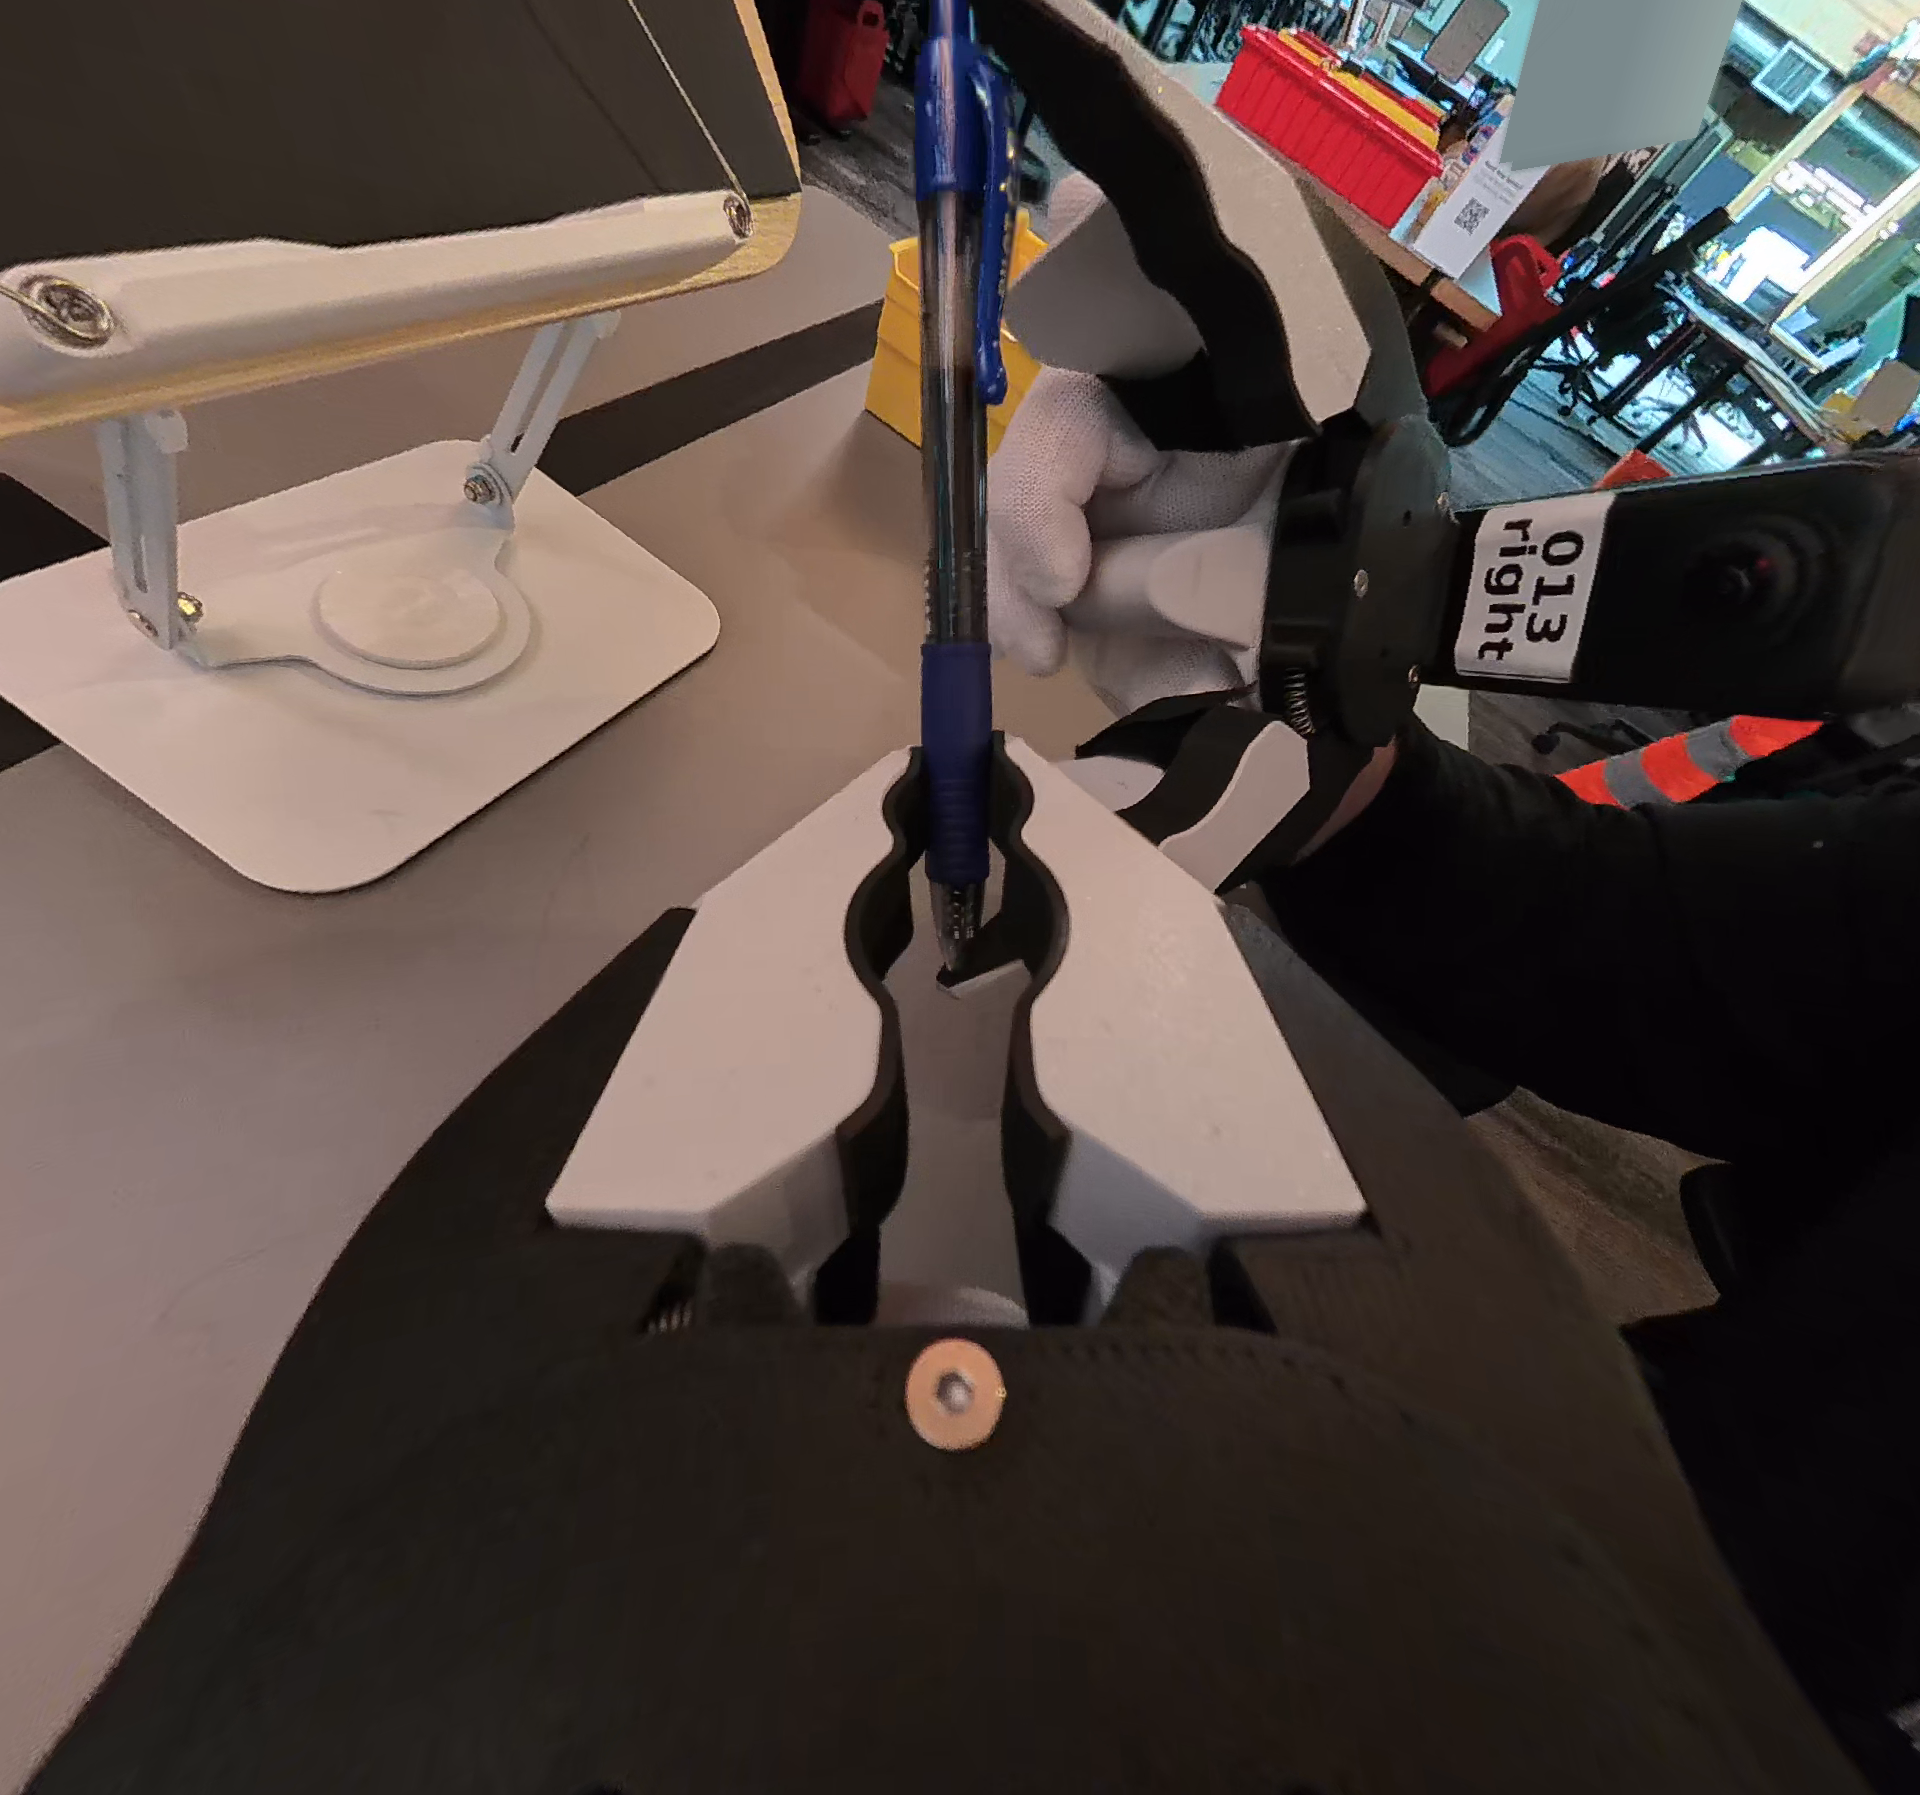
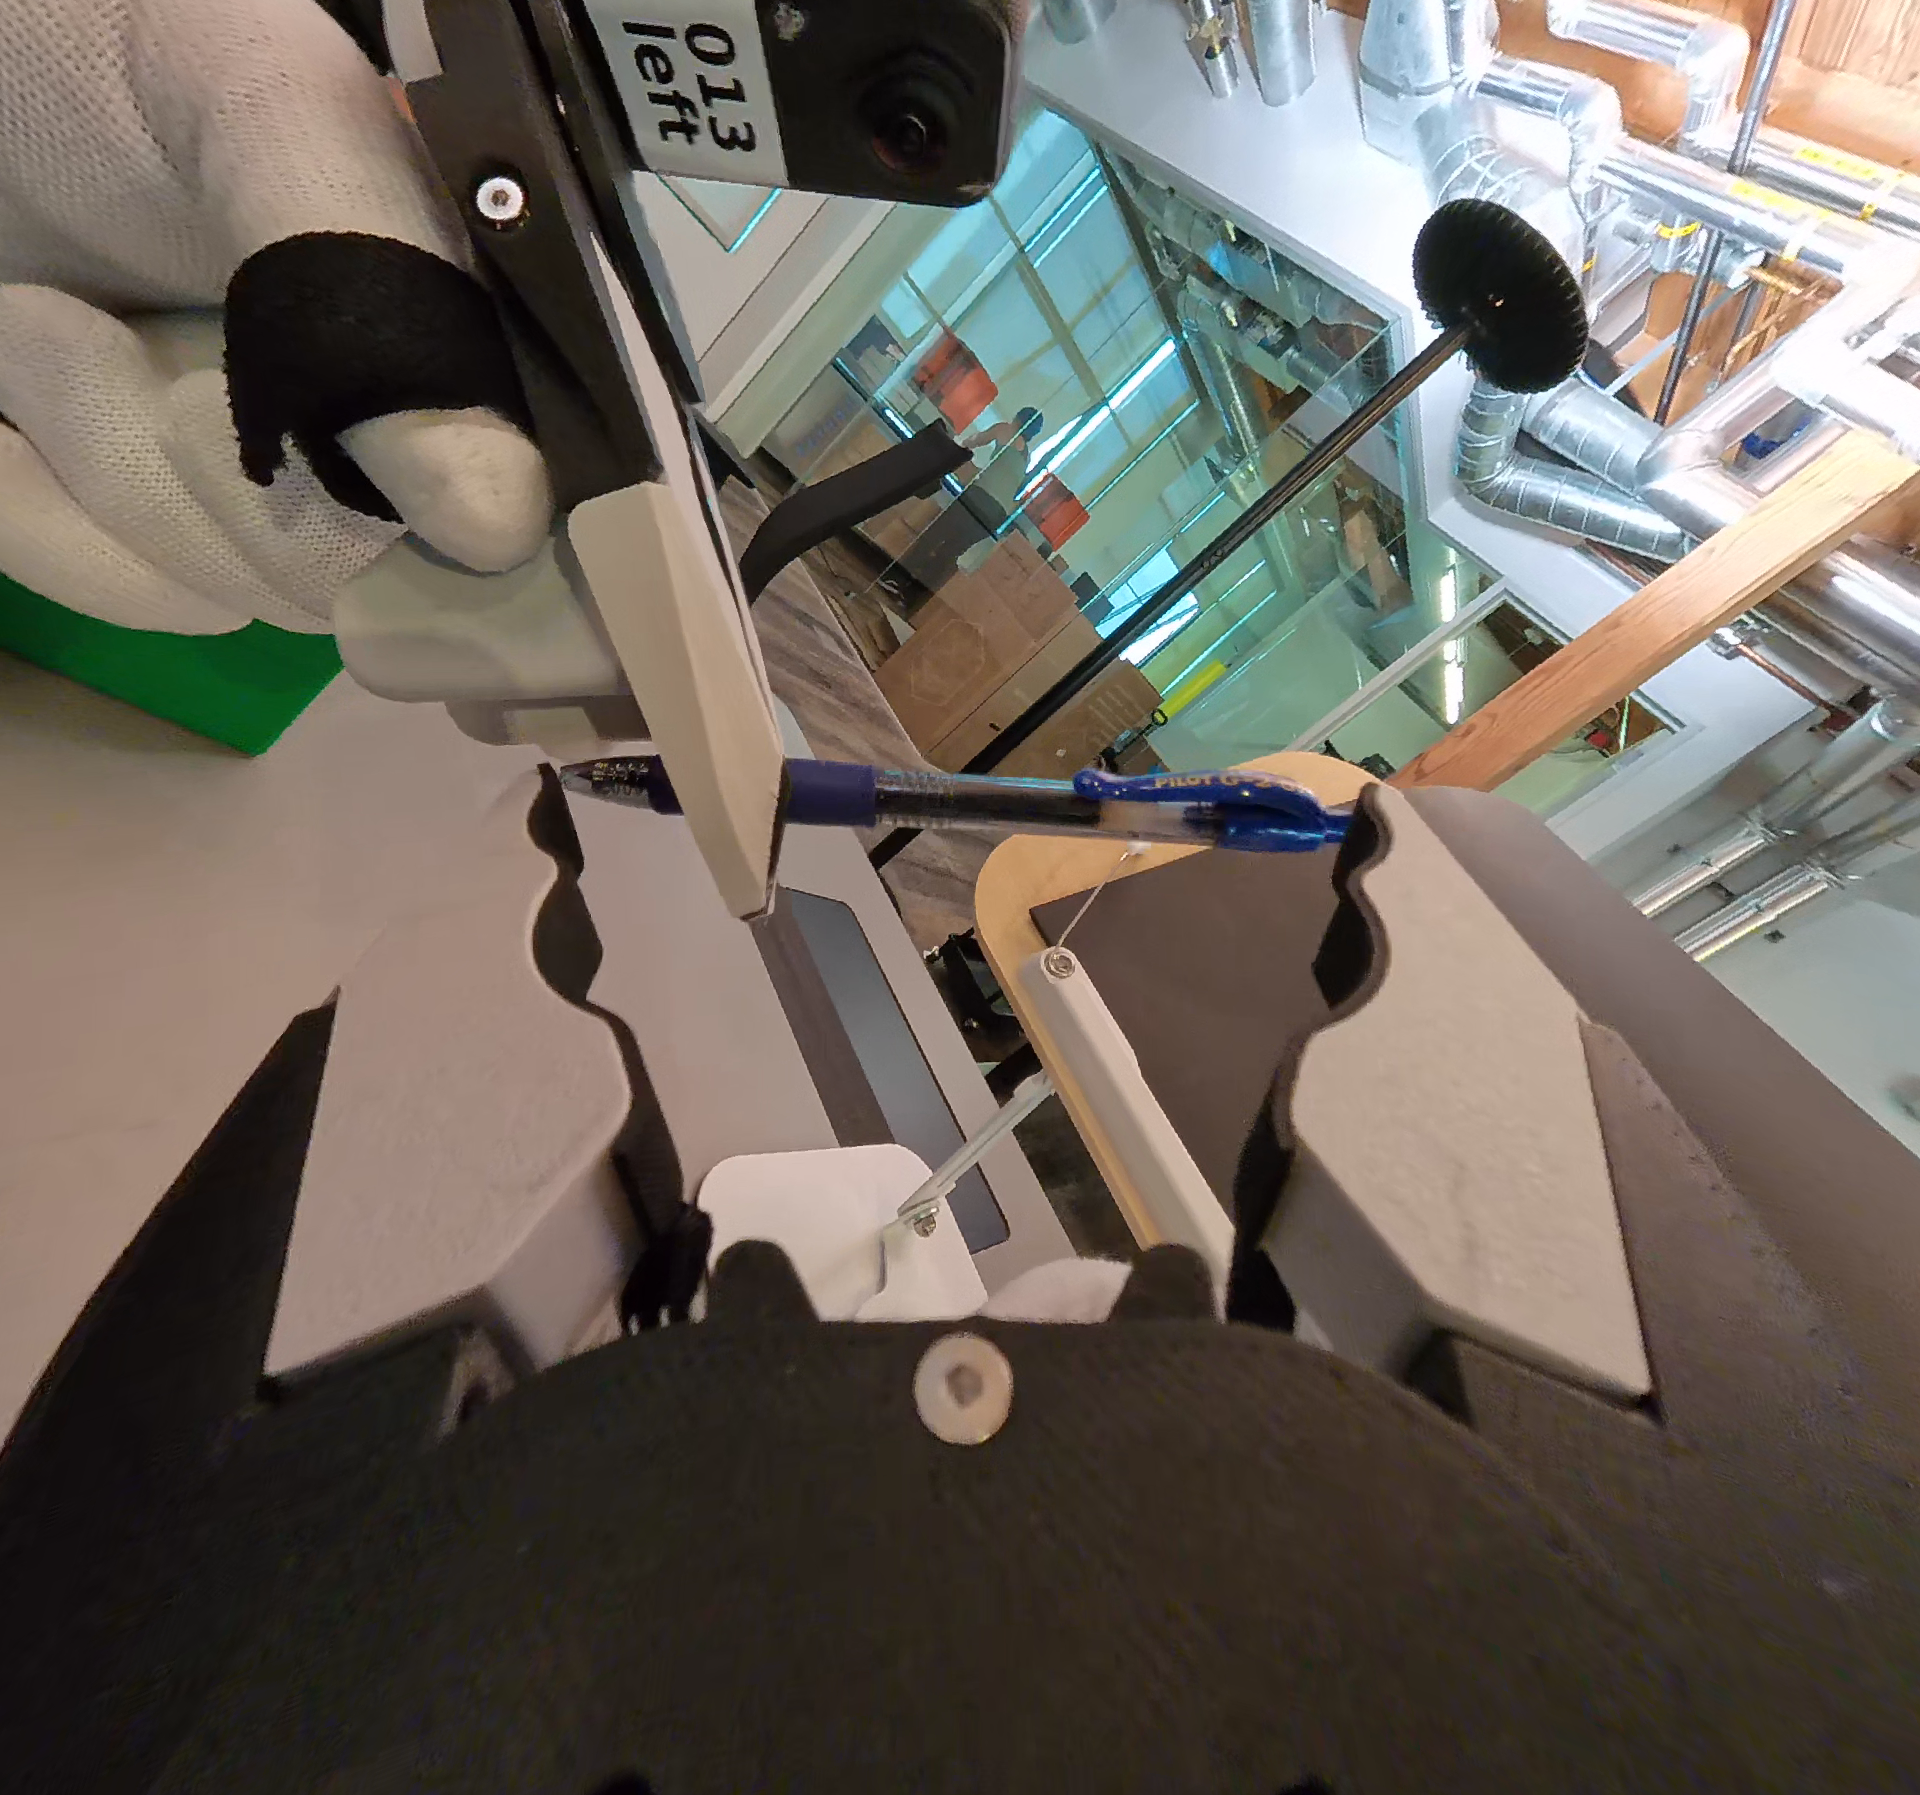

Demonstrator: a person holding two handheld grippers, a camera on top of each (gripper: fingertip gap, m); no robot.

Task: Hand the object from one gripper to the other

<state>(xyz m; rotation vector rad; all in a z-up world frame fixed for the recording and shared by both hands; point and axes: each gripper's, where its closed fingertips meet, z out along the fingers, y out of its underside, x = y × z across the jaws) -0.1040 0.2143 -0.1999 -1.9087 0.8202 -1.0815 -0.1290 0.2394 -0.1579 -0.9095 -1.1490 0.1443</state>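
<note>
A blue-and-clear pen (image 1: 956, 457) stands upright in the left wrist view. My left gripper (image 1: 956, 779) is shut on its blue rubber grip, with the writing tip down between the jaws. In the right wrist view the pen (image 2: 987, 795) lies crosswise between the tips of my right gripper (image 2: 956, 800), which is open wide. One fingertip is near the pen's point and the other is at the clip end. The left gripper's finger (image 2: 717, 727) shows edge-on, clamped on the grip. The right gripper's upper finger (image 1: 1195, 187) reaches the pen's top end.
A white tilting stand (image 1: 364, 685) holding a dark board sits on the grey table (image 1: 208, 1070) at the left. A yellow bin (image 1: 904, 332) is behind the pen. A red crate (image 1: 1330, 114) is farther back. A green box (image 2: 156, 665) sits at the left. Some 4 cm of space lies between my two pairs of fingers.
</note>
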